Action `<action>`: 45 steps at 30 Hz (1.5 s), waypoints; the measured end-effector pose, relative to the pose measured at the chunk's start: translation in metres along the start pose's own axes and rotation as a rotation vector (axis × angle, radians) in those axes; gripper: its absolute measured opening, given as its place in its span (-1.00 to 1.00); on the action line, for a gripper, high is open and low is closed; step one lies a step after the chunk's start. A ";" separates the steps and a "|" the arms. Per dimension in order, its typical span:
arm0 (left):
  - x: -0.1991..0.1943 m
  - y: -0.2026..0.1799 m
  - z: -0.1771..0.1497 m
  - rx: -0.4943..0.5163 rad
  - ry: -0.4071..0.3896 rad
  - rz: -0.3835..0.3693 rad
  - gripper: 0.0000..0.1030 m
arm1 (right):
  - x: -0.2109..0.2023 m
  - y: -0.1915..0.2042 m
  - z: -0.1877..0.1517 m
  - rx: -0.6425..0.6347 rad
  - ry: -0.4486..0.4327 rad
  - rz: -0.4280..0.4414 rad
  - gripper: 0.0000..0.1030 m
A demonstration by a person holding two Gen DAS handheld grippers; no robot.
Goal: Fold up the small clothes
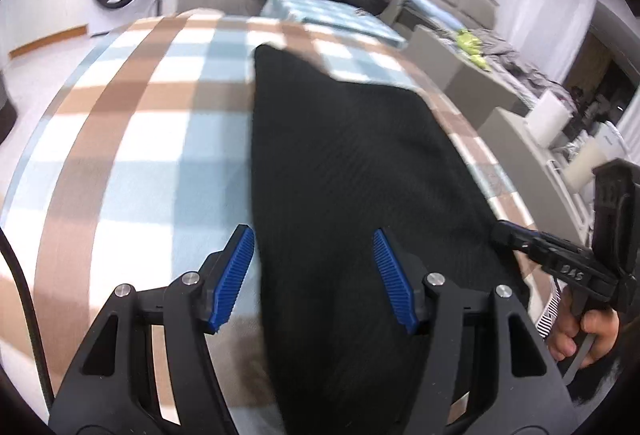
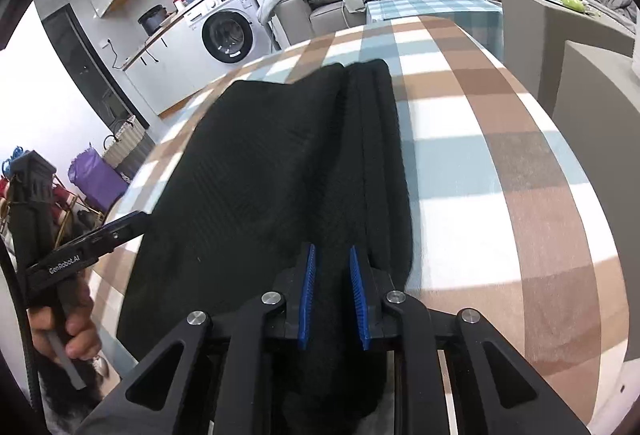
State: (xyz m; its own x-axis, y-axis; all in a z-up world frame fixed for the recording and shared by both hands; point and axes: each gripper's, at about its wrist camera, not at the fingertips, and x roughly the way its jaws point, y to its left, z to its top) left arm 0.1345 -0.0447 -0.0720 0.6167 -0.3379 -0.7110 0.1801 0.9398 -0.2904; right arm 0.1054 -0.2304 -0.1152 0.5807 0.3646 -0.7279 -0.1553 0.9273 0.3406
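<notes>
In the left wrist view the left gripper [image 1: 314, 277] hangs with its fingers wide, the long edge of the black garment [image 1: 352, 175] running between them and stretching ahead across the checked tablecloth [image 1: 120, 123]. In the right wrist view the right gripper [image 2: 331, 295] has its fingers narrow, with the garment's near end bunched between them (whether they truly pinch it I cannot tell); this looks like the start of a lengthwise fold, so the left fingers probably need to close on their edge next, letting both ends lift together

The black garment's [image 1: 352, 175] near end runs off the bottom edge, blurred
</notes>
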 end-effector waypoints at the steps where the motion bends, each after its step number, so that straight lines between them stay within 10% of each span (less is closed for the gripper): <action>1: 0.001 -0.004 0.005 0.008 -0.010 -0.022 0.15 | 0.000 0.003 0.005 -0.005 -0.005 0.001 -0.64; 4: 0.016 -0.014 0.024 0.040 -0.031 -0.046 0.15 | 0.011 0.013 0.026 -0.049 -0.010 0.008 -0.63; 9: 0.060 -0.017 0.049 0.086 0.027 0.000 -0.56 | 0.038 0.034 0.054 -0.124 0.008 0.029 -0.57; 17: 0.077 0.023 0.047 0.020 0.075 -0.060 -0.95 | 0.068 0.046 0.049 -0.243 0.071 -0.006 -0.53; 40: 0.094 0.039 0.103 0.090 0.020 0.071 -0.94 | 0.032 0.004 0.047 -0.060 0.035 -0.070 -0.45; 45: 0.054 0.035 0.081 0.075 -0.005 0.070 -0.34 | 0.006 -0.006 0.032 -0.031 0.014 -0.057 -0.09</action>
State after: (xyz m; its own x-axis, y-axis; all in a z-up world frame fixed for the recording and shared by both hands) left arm 0.2364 -0.0258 -0.0688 0.6333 -0.2707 -0.7250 0.1930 0.9625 -0.1908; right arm 0.1351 -0.2363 -0.1026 0.5779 0.3117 -0.7543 -0.1466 0.9488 0.2797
